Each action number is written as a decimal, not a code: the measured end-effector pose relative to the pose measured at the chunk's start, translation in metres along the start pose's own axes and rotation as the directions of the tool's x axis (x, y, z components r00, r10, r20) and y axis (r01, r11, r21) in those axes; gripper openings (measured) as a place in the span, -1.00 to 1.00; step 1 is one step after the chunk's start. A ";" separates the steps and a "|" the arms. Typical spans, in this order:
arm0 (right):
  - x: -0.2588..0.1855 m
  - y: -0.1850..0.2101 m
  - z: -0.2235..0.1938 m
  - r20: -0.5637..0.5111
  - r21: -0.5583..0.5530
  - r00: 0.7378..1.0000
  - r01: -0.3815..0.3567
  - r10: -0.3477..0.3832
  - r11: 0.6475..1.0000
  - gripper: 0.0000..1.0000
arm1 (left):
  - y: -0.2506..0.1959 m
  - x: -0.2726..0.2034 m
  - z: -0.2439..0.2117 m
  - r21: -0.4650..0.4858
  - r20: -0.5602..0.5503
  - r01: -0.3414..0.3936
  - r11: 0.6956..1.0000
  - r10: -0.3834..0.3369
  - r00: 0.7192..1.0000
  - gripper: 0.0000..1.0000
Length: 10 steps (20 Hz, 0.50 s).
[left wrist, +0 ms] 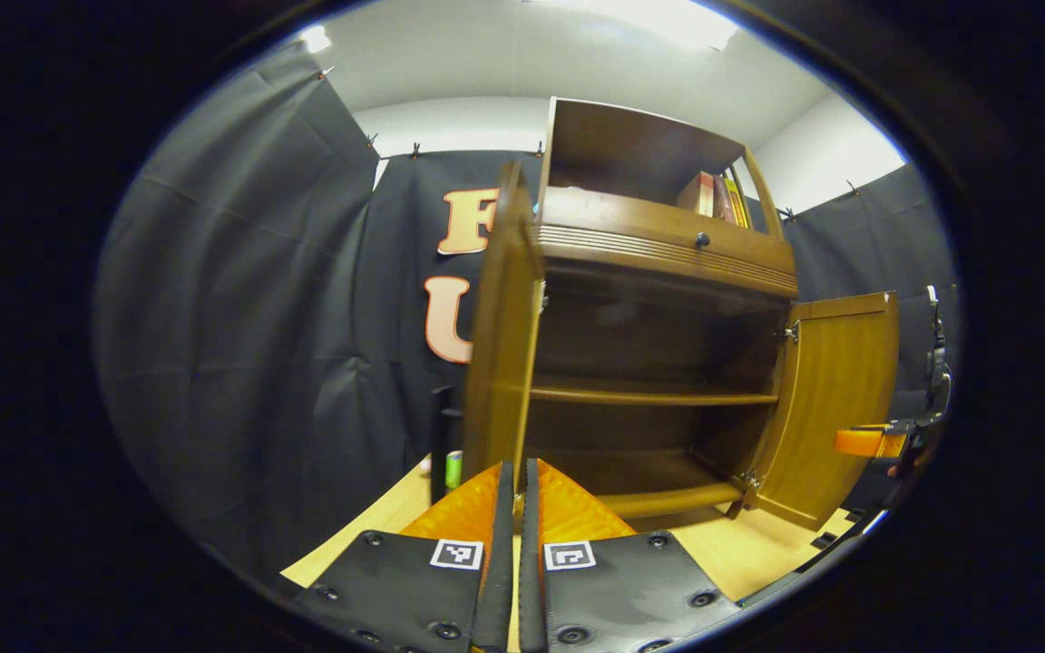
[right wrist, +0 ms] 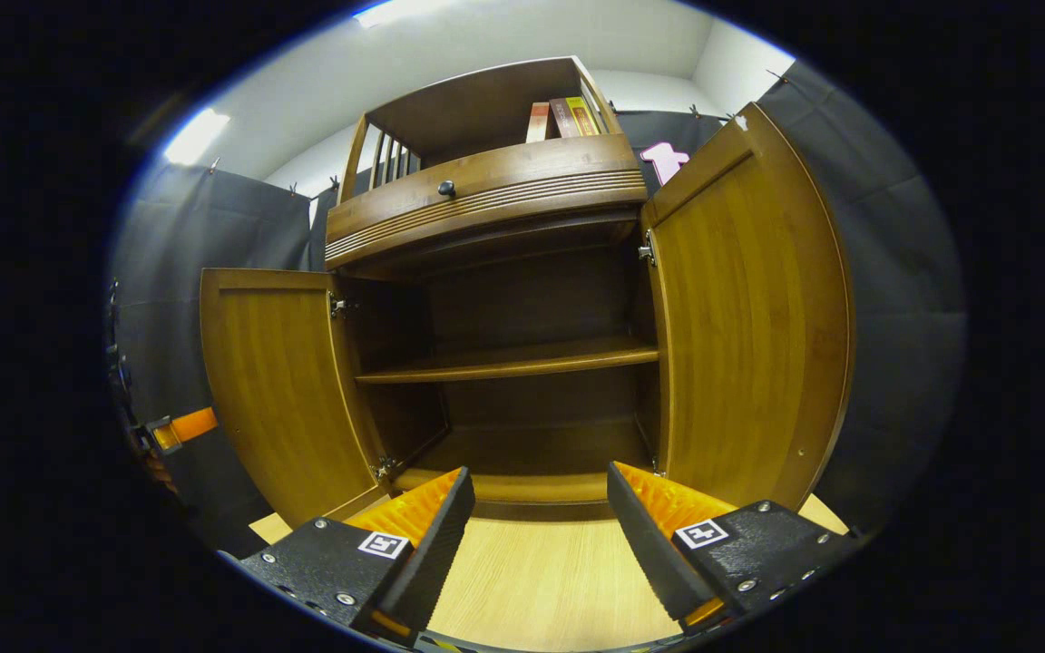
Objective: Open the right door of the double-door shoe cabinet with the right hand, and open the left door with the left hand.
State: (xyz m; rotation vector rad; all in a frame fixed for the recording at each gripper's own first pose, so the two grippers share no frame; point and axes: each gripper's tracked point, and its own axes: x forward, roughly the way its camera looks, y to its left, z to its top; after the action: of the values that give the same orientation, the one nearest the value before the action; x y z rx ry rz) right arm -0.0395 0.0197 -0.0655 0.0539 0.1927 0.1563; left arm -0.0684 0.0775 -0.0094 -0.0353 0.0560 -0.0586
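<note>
Left gripper view: left claw (left wrist: 517, 490) has its 2 fingers pressed almost together, with the near edge of the left door (left wrist: 497, 345) rising just beyond the tips; whether the pads actually pinch that edge I cannot tell. The door stands swung out, edge-on to this camera. Right door (left wrist: 835, 404) hangs wide open at the far right, the other gripper just beside it.

Right gripper view: right claw (right wrist: 539, 508) is spread, holding nothing, low over the pale surface (right wrist: 541, 580) in front of the shoe cabinet (right wrist: 504, 299). Both doors are open here, inner shelf (right wrist: 509, 361) bare, 1 knob on the drawer (right wrist: 446, 189), books (right wrist: 563, 116) up top.

Judgement: task looks nearly complete; the step in hand is finishing the left door's swing and letting go. To do it well, follow the hinge arc instead of pulling straight, keep the pull light so the cabinet does not shift, part the fingers fully before backing away.
</note>
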 end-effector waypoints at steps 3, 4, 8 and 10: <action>-0.009 -0.014 0.009 0.019 -0.015 1.000 -0.002 0.002 1.000 0.83 | -0.058 0.015 0.007 -0.007 0.028 0.022 1.000 -0.022 0.999 -0.79; -0.011 -0.017 0.011 0.026 -0.017 1.000 0.000 0.001 1.000 1.00 | -0.072 0.021 0.009 -0.015 0.035 0.019 1.000 -0.018 0.999 -0.78; -0.021 -0.028 0.015 0.046 -0.007 0.999 0.006 -0.006 1.000 0.83 | -0.105 0.043 -0.004 -0.037 0.022 -0.022 0.999 0.022 1.000 -0.78; -0.025 -0.034 0.013 0.048 -0.002 0.999 0.012 -0.012 1.000 0.83 | -0.112 0.049 -0.011 -0.012 0.018 -0.032 0.999 0.032 0.999 -0.78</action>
State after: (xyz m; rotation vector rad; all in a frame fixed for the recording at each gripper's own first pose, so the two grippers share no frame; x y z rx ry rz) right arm -0.0560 -0.0181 -0.0506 0.0543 0.1453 0.1432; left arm -0.0270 -0.0379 -0.0189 -0.0471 0.0385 -0.0259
